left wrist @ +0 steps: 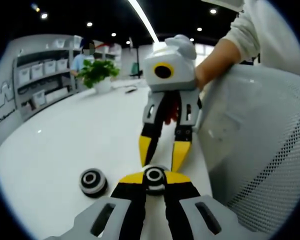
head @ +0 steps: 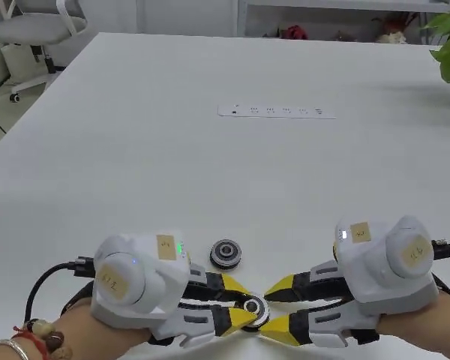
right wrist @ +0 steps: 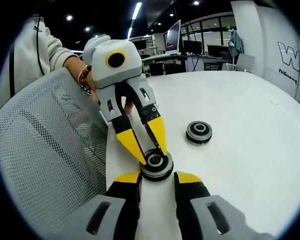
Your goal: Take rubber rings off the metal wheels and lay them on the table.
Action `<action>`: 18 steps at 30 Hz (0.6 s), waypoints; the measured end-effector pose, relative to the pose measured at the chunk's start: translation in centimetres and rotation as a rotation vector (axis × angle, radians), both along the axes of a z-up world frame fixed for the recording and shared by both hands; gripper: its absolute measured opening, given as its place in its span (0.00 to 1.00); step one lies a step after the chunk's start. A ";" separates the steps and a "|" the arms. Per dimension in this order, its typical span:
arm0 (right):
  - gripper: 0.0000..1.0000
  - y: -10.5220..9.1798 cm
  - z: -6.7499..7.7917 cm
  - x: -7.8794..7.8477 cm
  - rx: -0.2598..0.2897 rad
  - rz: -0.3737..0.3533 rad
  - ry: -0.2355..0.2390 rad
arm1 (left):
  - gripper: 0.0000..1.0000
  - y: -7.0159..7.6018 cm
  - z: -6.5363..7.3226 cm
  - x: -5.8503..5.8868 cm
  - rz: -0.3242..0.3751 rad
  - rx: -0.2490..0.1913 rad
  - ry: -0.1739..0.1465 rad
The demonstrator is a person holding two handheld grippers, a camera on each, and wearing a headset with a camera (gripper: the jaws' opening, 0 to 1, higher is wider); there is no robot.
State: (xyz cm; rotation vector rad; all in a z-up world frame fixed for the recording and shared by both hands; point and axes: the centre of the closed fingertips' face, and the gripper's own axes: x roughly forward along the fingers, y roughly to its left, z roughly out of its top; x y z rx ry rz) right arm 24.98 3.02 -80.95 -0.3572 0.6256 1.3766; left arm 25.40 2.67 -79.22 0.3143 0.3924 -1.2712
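The metal wheel (head: 251,307) lies flat on the table (head: 210,172) with its axle upright, caught between the two claws, which meet tip to tip from opposite sides. The left claw (left wrist: 154,178) is drawn narrow and holds the wheel: its yellow tips sit against the rim on either side, as its own view shows. The right claw (right wrist: 156,179) is spread to about the wheel's width, with the wheel just ahead of its tips and on its centre line. Whether those tips already pinch the rubber ring (right wrist: 168,167) or merely flank it cannot be told, since the contact is hidden by the jaws themselves.

The relation that matters is this: the ring runs round the wheel in a plane parallel to the table, so it has no long axis to line up with — only an edge to be caught. With the wheel steadied by the left claw, the near edge of the ring faces the right claw directly, and that claw is judged the one placed to peel it. The ring appears to be seated on the wheel, so the step in hand is taken to be the first pull.

A second wheel (head: 226,253) lies flat just beyond both claws, apart from them — nearer the left claw, off its outer side. It looks untouched, its dark ring on.
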 end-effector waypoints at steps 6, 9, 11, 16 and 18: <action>0.20 0.0 0.0 -0.1 -0.002 0.007 0.001 | 0.14 0.0 0.0 0.0 0.006 -0.012 -0.008; 0.18 -0.2 -0.3 0.0 -0.027 0.015 -0.009 | 0.14 0.1 0.0 0.0 0.014 -0.024 -0.010; 0.16 -0.3 -0.3 0.0 -0.025 0.011 0.003 | 0.14 0.1 0.0 0.0 0.016 -0.026 -0.010; 0.14 -0.4 -0.3 -0.1 -0.032 0.014 0.003 | 0.14 0.1 0.0 0.0 0.020 -0.028 -0.009; 0.13 -0.5 -0.3 0.0 -0.035 0.012 0.007 | 0.14 0.1 0.0 0.0 0.023 -0.033 -0.005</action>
